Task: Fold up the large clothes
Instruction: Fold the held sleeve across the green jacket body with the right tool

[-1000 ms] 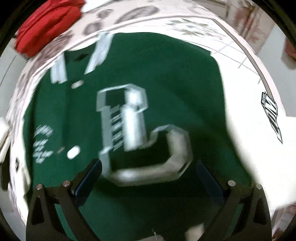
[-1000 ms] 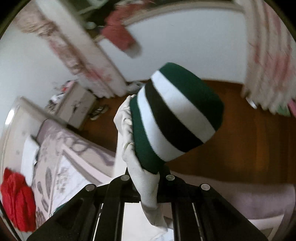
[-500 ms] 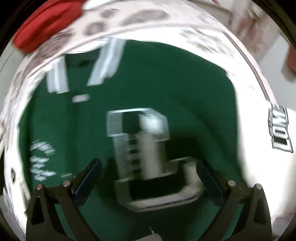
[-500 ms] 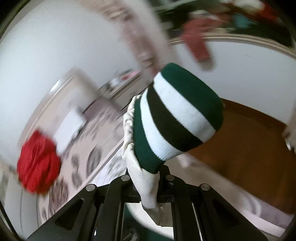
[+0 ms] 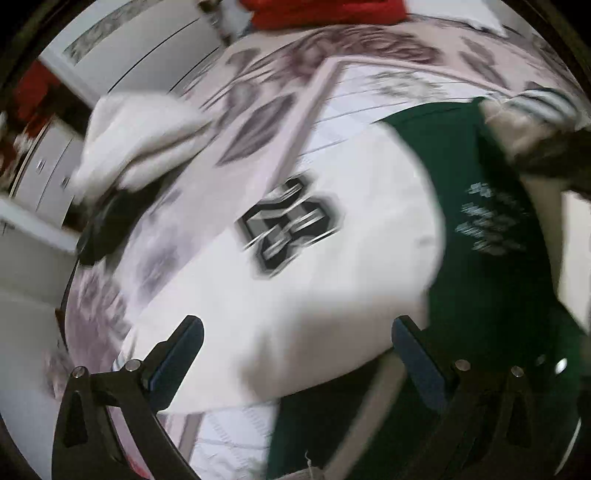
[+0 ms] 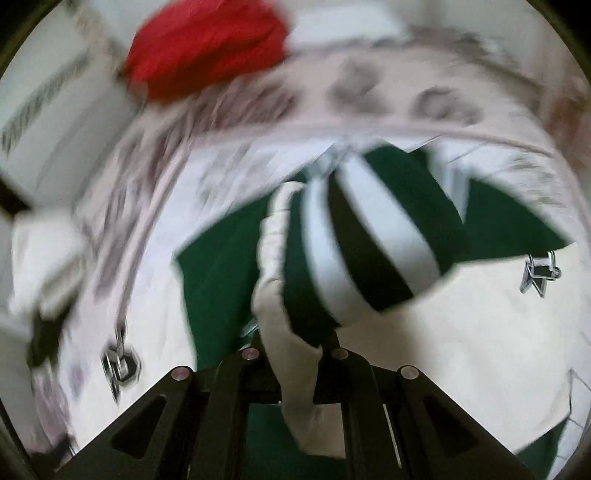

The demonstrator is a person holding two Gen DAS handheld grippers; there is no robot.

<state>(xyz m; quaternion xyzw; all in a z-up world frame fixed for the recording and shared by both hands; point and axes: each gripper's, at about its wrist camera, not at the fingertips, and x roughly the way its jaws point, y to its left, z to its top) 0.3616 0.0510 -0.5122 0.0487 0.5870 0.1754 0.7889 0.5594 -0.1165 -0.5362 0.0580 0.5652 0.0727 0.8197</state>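
Note:
A green varsity jacket [image 5: 491, 236] with white sleeves lies on the bed. In the left wrist view its white sleeve [image 5: 332, 266] with a black number patch [image 5: 291, 229] lies ahead of my left gripper [image 5: 295, 354], which is open and empty above it. My right gripper [image 6: 295, 354] is shut on the striped sleeve cuff [image 6: 369, 243], green, white and black bands, and holds it up over the green jacket body [image 6: 221, 273]. The view is blurred by motion.
The bed has a pink and grey patterned cover [image 5: 258, 122]. A red cloth pile [image 6: 207, 51] lies at the bed's far end, also in the left wrist view [image 5: 325, 11]. A white cloth bundle [image 5: 136, 136] sits at the left. White cabinets [image 5: 48, 173] stand beyond.
My left gripper swung from the jacket's green chest logo to the white sleeve. My right gripper, still holding the cuff, turned from the room down toward the bed and jacket.

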